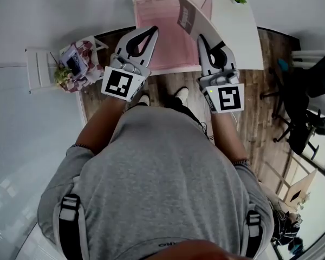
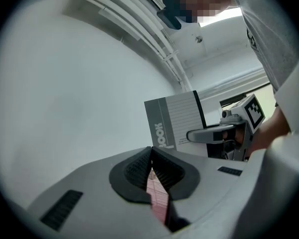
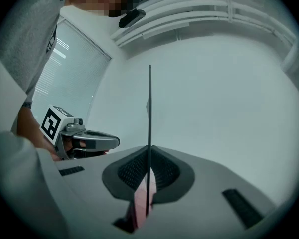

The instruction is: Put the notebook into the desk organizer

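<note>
Pinching the notebook (image 1: pixel 190 16) by one edge, the right claw (image 1: pixel 203 40) is holding it tilted up over the right side of the pink desk organizer (image 1: pixel 165 45), which is sitting on the white worktop (image 1: pixel 239 37). Its jaws are pressing together on the thin cover. In the right gripper view the notebook is showing as a single dark line rising straight out from between the pads, so the grip is running in line with the sheet rather than across it. Holding it on edge like this is probably meant to let it slide down into a narrow slot instead of landing flat.

The left claw (image 1: pixel 153 32) is hovering over the left part of the organizer with its pads pressed together and nothing between them; only pink is showing through the slit behind the tips. It is likely standing by to steady the organizer or nudge the notebook if it leans. In the left gripper view the grey cover with its printed lettering is facing that claw, apart from it.

The notebook is not yet inside the organizer; it is being carried in the claw above it, so the task is looking roughly midway. The next move is calling for lowering the free edge into a compartment, keeping the notebook upright so a corner is not catching on the rim
</note>
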`<state>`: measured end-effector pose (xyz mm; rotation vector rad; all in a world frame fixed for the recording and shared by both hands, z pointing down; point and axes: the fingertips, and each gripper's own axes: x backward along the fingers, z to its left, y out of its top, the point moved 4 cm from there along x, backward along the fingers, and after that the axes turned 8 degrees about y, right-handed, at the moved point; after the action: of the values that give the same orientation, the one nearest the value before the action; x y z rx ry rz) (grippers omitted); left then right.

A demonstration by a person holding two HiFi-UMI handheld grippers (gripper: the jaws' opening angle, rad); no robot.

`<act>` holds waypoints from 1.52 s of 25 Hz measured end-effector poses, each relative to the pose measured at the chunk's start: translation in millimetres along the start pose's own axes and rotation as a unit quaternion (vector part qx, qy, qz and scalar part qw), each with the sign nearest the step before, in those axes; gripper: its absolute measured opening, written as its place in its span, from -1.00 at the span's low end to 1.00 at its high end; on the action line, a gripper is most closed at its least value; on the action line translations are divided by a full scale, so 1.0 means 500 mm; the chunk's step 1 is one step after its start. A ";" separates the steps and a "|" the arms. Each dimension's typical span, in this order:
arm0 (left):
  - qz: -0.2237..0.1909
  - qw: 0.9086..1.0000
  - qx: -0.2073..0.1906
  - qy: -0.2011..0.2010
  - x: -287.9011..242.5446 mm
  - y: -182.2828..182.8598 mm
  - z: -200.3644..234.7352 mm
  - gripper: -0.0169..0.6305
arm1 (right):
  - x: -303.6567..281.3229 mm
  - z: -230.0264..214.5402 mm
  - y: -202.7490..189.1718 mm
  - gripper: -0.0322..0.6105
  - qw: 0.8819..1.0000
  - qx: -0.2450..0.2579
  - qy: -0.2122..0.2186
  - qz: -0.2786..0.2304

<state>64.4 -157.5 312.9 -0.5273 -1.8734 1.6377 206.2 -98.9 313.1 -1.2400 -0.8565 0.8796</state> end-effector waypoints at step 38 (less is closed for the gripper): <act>0.021 0.991 -0.028 0.131 -0.011 -0.053 0.097 -0.89 | -0.205 -0.032 -0.239 -0.85 0.875 -0.347 0.260 0.214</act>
<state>38.9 -201.7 334.4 -0.7722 -1.7269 1.4660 188.1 -211.4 423.1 -2.2391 -0.4563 0.5180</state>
